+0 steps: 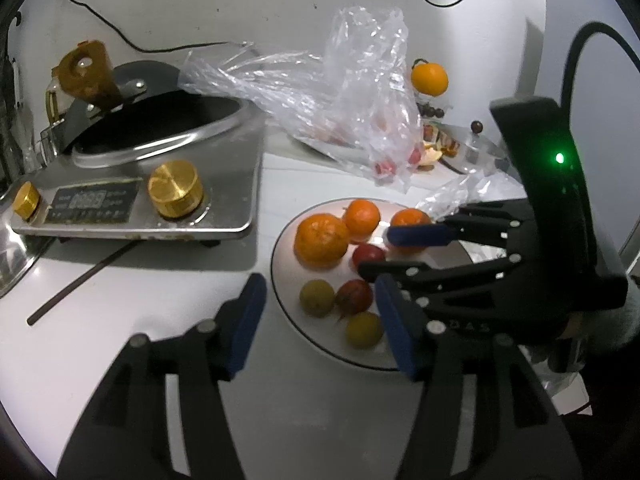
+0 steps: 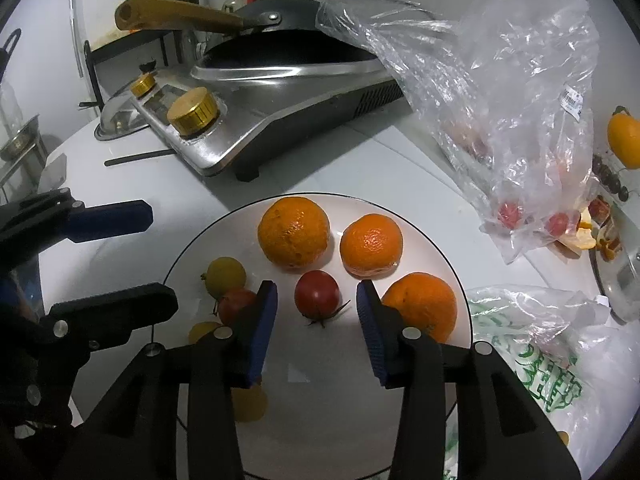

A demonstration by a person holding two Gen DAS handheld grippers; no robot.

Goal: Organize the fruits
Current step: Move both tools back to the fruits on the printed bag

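A white plate [image 1: 283, 278] [image 2: 320, 400] holds three oranges [image 2: 293, 232] [image 2: 371, 244] [image 2: 422, 304] and several small red and yellow tomatoes. My right gripper [image 2: 318, 322] is open over the plate. A red tomato [image 2: 317, 294] [image 1: 368, 255] lies on the plate between its fingertips, and the pads do not touch it. My left gripper [image 1: 320, 324] is open too and straddles the plate's left rim. A yellow-green tomato [image 1: 317, 297], a red one [image 1: 355, 296] and a yellow one [image 1: 364, 329] lie loose between its fingers. Each gripper shows in the other's view, the right gripper [image 1: 396, 254] and the left gripper [image 2: 132, 258].
A steel cooker [image 1: 140, 200] with brass knobs and a dark wok stands left of the plate. A dark stick [image 1: 80, 284] lies in front of it. A crumpled clear bag [image 1: 340, 112] with red fruit lies behind the plate. A printed bag [image 2: 532, 360] lies at the right. Another orange [image 1: 429, 78] sits far back.
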